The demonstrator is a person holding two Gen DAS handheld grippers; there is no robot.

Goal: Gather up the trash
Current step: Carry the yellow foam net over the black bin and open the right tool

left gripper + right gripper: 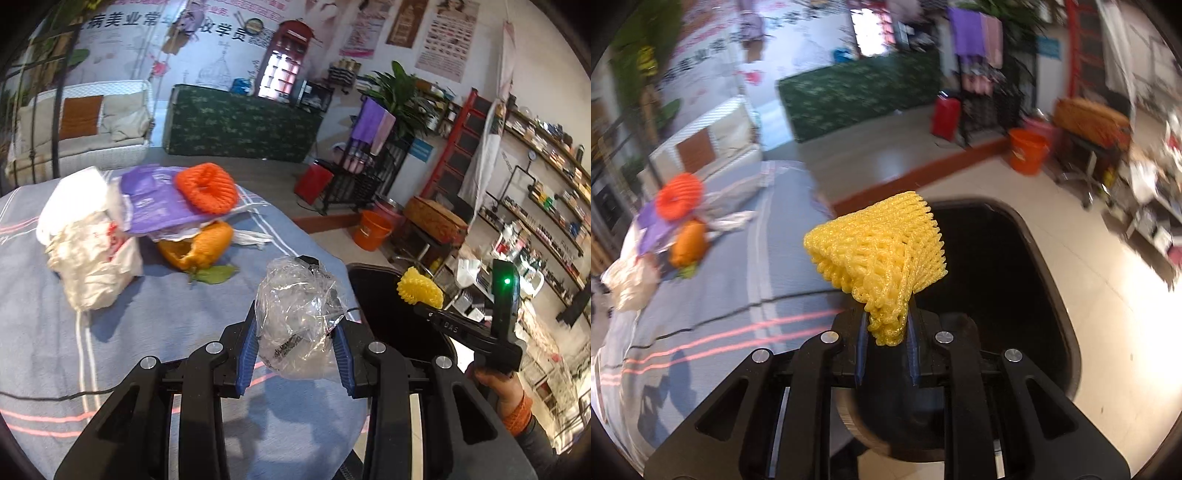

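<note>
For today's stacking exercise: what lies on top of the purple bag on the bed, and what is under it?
An orange foam net sits on the purple bag. Under its edge show crumpled white plastic and an orange fruit peel; anything further beneath is covered.

"das" on the right gripper [410, 295]; chinese characters "美业常" on wall poster [110, 26].

Looked like a beauty shop with a lounge corner. Curved shelves [546, 206] packed with small bottles and boxes on the right, posters [445, 35] with faces and Chinese text on the far wall, a white sofa [85, 125] far left, a green-draped counter [240, 125] behind.
</note>
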